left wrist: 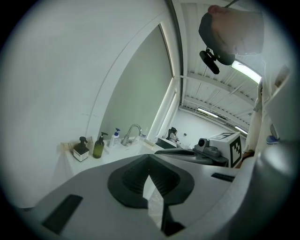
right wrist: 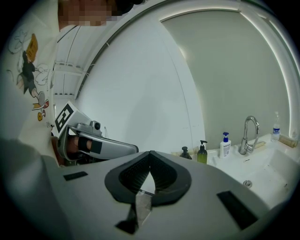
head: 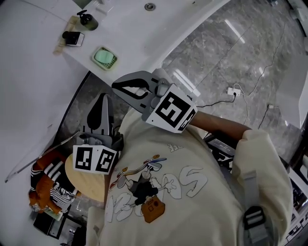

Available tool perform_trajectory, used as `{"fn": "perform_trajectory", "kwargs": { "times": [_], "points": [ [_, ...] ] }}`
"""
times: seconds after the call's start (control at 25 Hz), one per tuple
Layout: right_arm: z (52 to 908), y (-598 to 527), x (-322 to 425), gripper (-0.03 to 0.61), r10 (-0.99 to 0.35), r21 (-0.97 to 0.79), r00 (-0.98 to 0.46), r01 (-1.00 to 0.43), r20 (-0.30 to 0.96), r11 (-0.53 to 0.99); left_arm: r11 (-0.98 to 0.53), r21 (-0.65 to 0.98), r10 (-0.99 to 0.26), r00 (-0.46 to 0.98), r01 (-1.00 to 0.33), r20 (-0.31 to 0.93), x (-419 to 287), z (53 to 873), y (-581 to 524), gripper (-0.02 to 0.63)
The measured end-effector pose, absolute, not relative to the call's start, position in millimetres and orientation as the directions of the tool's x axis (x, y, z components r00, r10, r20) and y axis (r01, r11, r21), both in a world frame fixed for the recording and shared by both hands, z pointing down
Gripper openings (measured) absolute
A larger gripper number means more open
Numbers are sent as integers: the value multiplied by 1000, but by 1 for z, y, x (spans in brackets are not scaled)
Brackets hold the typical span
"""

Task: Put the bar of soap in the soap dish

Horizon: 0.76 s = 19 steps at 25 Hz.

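Note:
In the head view a pale green bar of soap (head: 104,57) lies inside a cream-rimmed soap dish (head: 94,61) near the front edge of the white counter (head: 125,33). My left gripper (head: 104,99) points up the picture, below the counter edge, shut and empty. The right gripper (head: 116,85) reaches in from the right, just below the dish, also shut with nothing in it. Seen from its own camera, the left gripper (left wrist: 149,158) has its pads together. So does the right gripper (right wrist: 150,154) in its own view. Neither touches the soap.
A dark pump bottle (head: 88,20), a small black-and-white bottle (head: 73,37) and a drain (head: 150,6) are on the counter. A tap (right wrist: 249,133) and a blue-capped bottle (right wrist: 225,144) stand by the basin. A stuffed toy (head: 45,185) and a wooden stool (head: 89,183) sit below left.

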State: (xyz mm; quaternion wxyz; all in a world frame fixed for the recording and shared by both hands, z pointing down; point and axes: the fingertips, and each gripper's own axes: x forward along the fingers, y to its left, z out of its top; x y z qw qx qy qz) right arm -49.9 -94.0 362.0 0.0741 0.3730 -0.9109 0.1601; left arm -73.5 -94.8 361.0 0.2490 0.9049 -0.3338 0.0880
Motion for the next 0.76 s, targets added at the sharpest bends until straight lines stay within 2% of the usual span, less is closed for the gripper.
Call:
{"fn": "perform_trajectory", "kwargs": {
  "times": [0.76],
  "points": [
    [369,-93,-55,9,-640,-259,-719,-694,270,671,-635,390,-581,745,-667,327,-84,359,-91,9]
  ]
}}
